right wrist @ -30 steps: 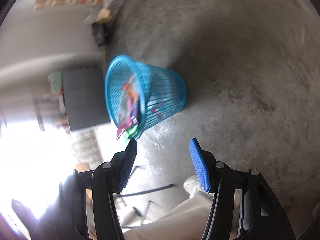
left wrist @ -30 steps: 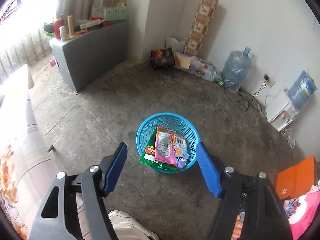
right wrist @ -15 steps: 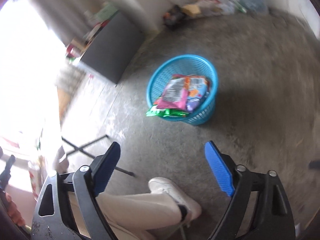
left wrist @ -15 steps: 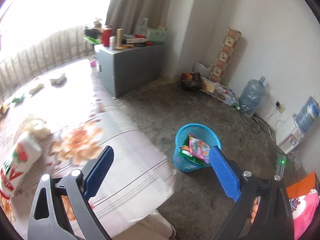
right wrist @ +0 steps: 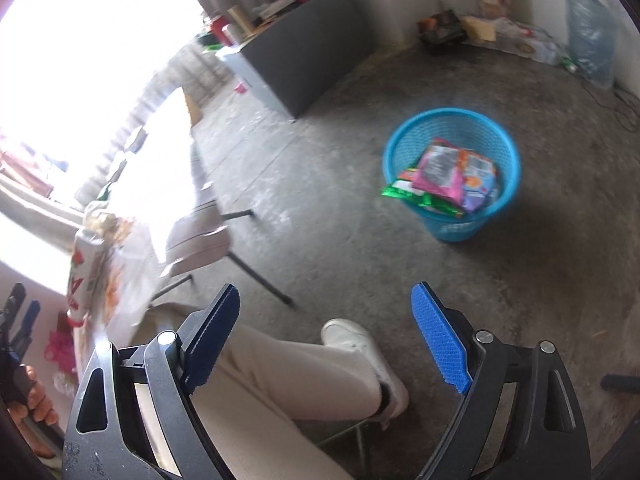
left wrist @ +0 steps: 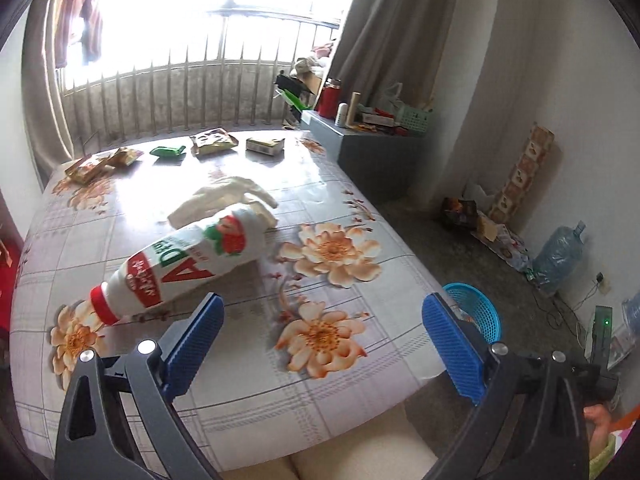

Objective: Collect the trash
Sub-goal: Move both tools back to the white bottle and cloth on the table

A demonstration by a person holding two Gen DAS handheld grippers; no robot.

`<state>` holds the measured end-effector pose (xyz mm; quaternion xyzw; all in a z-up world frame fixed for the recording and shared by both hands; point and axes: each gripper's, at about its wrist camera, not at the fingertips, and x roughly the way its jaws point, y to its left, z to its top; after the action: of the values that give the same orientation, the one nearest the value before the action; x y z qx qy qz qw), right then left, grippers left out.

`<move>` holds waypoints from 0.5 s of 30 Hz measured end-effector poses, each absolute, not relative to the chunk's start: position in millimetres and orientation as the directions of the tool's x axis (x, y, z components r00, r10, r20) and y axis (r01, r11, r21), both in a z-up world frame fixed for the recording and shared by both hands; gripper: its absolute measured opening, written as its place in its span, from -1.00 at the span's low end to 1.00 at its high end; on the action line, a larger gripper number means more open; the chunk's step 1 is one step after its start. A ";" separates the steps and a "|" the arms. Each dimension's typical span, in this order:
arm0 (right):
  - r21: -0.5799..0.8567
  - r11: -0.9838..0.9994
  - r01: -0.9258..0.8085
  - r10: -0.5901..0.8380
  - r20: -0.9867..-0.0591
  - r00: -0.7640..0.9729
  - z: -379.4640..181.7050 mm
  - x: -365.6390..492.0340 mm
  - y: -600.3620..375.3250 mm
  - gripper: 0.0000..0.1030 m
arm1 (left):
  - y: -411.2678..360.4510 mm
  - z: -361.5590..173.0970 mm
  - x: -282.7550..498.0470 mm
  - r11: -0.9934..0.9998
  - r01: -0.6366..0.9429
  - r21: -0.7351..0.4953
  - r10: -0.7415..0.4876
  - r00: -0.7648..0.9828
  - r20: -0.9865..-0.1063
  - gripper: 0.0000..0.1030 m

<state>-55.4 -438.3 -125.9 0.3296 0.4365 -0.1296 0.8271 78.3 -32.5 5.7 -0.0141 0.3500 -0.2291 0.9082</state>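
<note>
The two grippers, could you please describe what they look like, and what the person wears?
Both the left gripper and the right gripper have black frames with cut-out slots, silver pivot bolts and blue ribbed pads. The person wears cream trousers and a white shoe.

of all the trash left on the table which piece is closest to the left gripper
The big white bottle with the red cap, lying on its side just ahead of the open left gripper. The small wrappers lie along the far edge.

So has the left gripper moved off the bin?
Yes. The left gripper, jaws just opened and empty, has swung from above the bin to over the table; the bin now sits at its right.
</note>
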 end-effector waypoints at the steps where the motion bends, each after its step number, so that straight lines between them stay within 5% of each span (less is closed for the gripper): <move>1: 0.439 0.758 0.482 0.093 -0.804 0.587 -123.1 -50.3 -432.1 0.63 | -21.7 3.6 79.0 0.901 0.387 -0.194 -0.417 0.658 -0.627 0.89; 15: 0.647 0.754 0.111 0.480 -0.659 0.579 -63.9 53.5 -319.6 0.63 | 94.4 -19.3 106.6 0.949 0.134 -0.284 -0.285 0.747 -0.601 0.89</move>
<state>53.5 -319.6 -63.9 0.3322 0.4451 0.1121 0.8240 106.6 94.4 -19.3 -0.1122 0.3373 -0.1128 0.9278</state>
